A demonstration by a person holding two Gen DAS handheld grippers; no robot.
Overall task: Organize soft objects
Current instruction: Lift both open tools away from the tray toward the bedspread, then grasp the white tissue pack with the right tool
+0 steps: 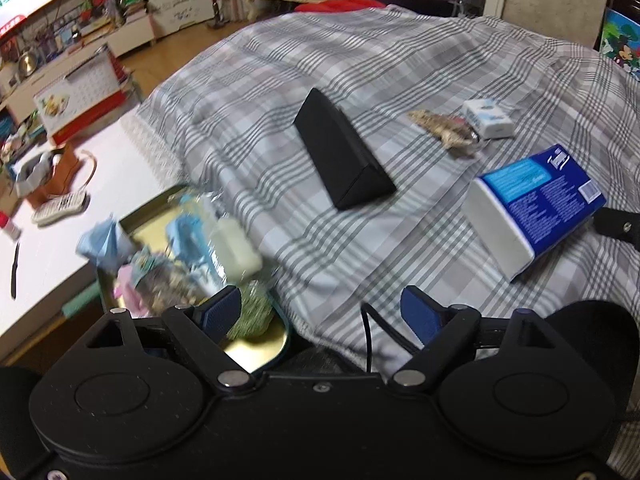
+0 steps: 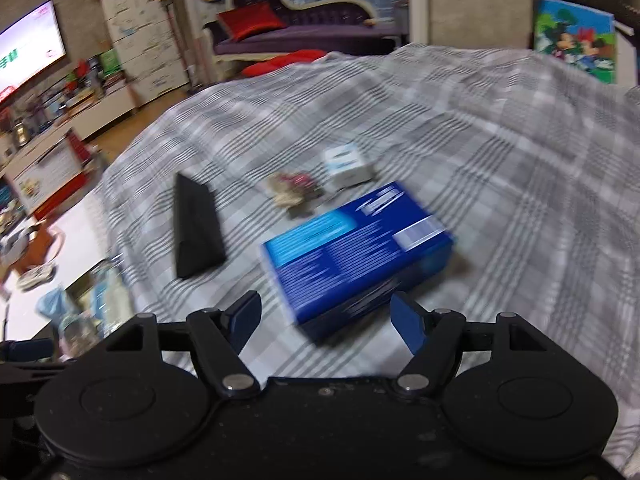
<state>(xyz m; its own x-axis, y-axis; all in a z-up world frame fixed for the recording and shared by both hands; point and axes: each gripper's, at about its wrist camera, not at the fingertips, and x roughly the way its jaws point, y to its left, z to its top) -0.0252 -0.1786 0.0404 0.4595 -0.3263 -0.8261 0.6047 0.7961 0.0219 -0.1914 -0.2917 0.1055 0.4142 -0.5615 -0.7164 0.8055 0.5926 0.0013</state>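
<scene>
A blue tissue pack (image 1: pixel 536 200) lies on the grey plaid cloth (image 1: pixel 360 60), to the right of a black triangular case (image 1: pixel 344 148). Beyond them sit a small white pack (image 1: pixel 490 118) and a crumpled wrapper (image 1: pixel 448 130). My left gripper (image 1: pixel 320 306) is open and holds nothing, hovering over the cloth beside a gold metal tray (image 1: pixel 276 354). The tray holds a blue mask (image 1: pixel 100 240), a white pad (image 1: pixel 236 248) and a green scrubber (image 1: pixel 252 312). My right gripper (image 2: pixel 326 312) is open, with the near corner of the blue tissue pack (image 2: pixel 356 252) between its fingers, untouched by the pads.
Left of the cloth is a white table (image 1: pixel 60 264) with a remote (image 1: pixel 60 206), a black knife (image 1: pixel 15 264) and a brown basket (image 1: pixel 56 176). A purple sofa (image 2: pixel 300 24) and a TV (image 2: pixel 28 44) stand further back. The black case (image 2: pixel 198 224) lies left of the pack.
</scene>
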